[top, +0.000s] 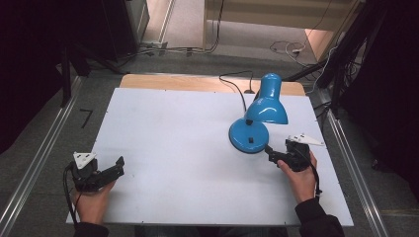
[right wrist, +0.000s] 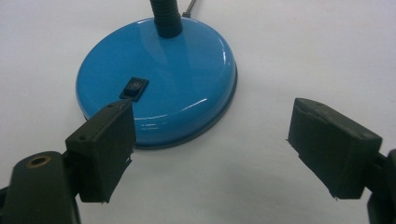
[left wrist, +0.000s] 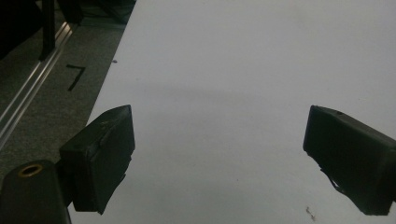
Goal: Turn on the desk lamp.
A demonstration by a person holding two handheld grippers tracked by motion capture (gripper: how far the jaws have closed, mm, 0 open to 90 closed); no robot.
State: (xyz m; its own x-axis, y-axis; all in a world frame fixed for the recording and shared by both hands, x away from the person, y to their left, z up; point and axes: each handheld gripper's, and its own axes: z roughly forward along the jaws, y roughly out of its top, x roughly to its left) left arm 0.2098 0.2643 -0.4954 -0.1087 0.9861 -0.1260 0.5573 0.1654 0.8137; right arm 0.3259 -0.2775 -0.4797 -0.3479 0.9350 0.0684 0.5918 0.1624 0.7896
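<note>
A blue desk lamp stands right of centre on the white table, its shade point(top: 267, 102) bent over its round base point(top: 248, 137). The base point(right wrist: 159, 79) carries a small black rocker switch point(right wrist: 135, 88) and a black gooseneck point(right wrist: 165, 16). My right gripper point(top: 272, 152) is held low just right of the base and is open; in the right gripper view point(right wrist: 215, 128) its left jaw tip sits just in front of the switch, apart from it. My left gripper point(top: 116, 169) rests near the table's front left corner, open over bare table point(left wrist: 219, 135).
The lamp's black cable point(top: 238, 84) runs off the table's far wooden edge point(top: 197, 81). A metal rail point(top: 39, 158) and a floor mark "7" point(left wrist: 74, 76) lie left of the white table point(top: 188, 148). Dark stands and cables crowd the far floor.
</note>
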